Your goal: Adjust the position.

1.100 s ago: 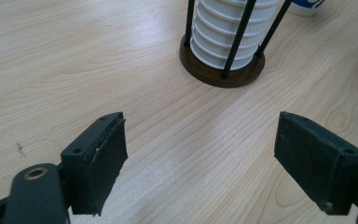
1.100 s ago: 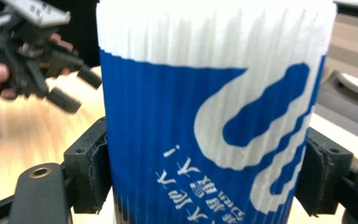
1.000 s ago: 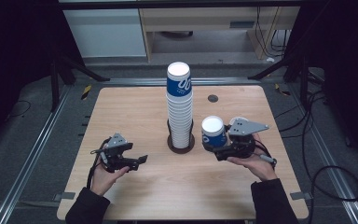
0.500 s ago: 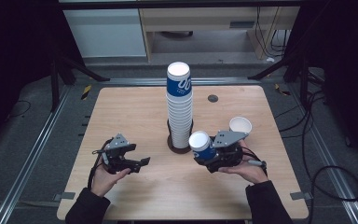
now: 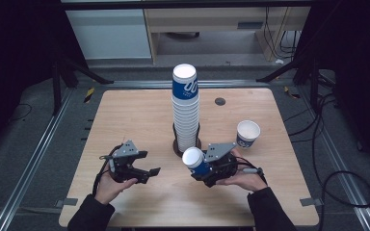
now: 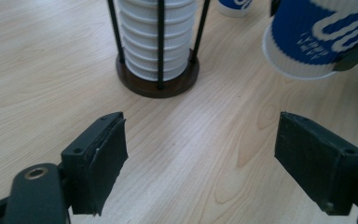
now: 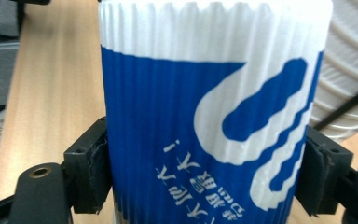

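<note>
Your right gripper (image 5: 203, 169) clamps a blue-and-white cup (image 5: 195, 162) low over the table's near middle, long axis tilted, white bottom up and toward your left. Your left gripper (image 5: 147, 163) stands open, empty. Behind, the black holder (image 5: 176, 144) carries the tall cup stack (image 5: 185, 110); a lone cup (image 5: 247, 133) stands upright, mouth up, at the right.

From my screen, the wooden table (image 5: 125, 125) carries a tall stack of white ribbed cups (image 5: 185, 115) at its centre, the top one blue-banded. The stack stands in a holder of thin black rods on a round dark base (image 6: 156, 86). A single upright cup (image 5: 247, 134) sits at about 3 o'clock from the stack, well apart from it, mouth up. A small dark grommet (image 5: 220, 101) lies at 1 o'clock. Off the table I see a yellow-and-black strip (image 5: 89, 94) at 10 o'clock, metal floor rails (image 5: 33, 159) at 9 o'clock, and black cables (image 5: 337, 183) looping at 4 o'clock. A pale cabinet (image 5: 111, 33) stands at 11 o'clock.
</note>
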Tool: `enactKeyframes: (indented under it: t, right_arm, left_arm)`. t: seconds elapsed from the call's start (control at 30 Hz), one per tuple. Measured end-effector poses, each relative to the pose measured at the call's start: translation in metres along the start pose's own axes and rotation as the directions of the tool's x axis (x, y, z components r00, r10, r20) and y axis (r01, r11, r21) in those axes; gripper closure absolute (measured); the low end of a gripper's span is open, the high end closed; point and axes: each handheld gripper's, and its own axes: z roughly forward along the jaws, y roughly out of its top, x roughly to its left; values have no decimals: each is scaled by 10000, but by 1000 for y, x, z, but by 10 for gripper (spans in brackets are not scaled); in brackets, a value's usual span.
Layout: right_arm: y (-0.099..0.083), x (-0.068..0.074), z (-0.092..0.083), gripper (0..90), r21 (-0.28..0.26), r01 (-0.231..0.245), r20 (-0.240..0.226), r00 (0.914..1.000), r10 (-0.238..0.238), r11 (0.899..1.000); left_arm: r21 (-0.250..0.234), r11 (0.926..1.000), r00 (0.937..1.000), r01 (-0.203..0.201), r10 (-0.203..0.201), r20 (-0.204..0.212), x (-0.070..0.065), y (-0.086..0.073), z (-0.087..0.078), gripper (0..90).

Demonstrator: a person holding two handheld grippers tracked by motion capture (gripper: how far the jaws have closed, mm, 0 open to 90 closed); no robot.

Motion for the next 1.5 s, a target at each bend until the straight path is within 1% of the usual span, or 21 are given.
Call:
enactKeyframes:
  t: [0.13,0.23,0.4,0.53,0.67,0.93,1.27,1.33,1.5]
  right_arm:
    - [-1,1,7,206,198,35,-112,9999,-32,9998]
    - [-1,3,13,206,319,144,-305,9994,-134,9994]
    - [-2,7,23,206,604,312,-539,9982,-279,9977]
    - [-1,10,31,206,734,438,-692,9968,-388,9963]
    - [0,12,35,206,770,539,-773,9959,-479,9956]
    - [1,18,47,206,981,839,-884,9932,-753,9916]
    - [4,25,57,206,953,1124,-1058,9891,-1022,9891]
    - [5,27,59,206,903,1256,-1099,9872,-1155,9880]
    - [7,30,63,206,898,1404,-1153,9848,-1297,9860]
  left_arm:
    - [7,9996,9991,-273,273,324,-6,2,1,160]
    - [76,9988,9976,-481,477,498,-11,4,2,159]
    - [103,9980,9941,-626,614,890,-18,6,6,156]
    - [145,9974,9918,-699,679,1080,-23,8,10,154]
    - [243,9961,9892,-848,812,1221,-28,10,14,153]
    - [431,9947,9856,-934,863,1452,-36,15,25,148]
    - [774,9924,9841,-958,827,1575,-42,17,35,155]
    - [845,9920,9839,-943,799,1598,-43,17,37,157]
    - [1018,9901,9828,-968,789,1671,-44,16,40,185]
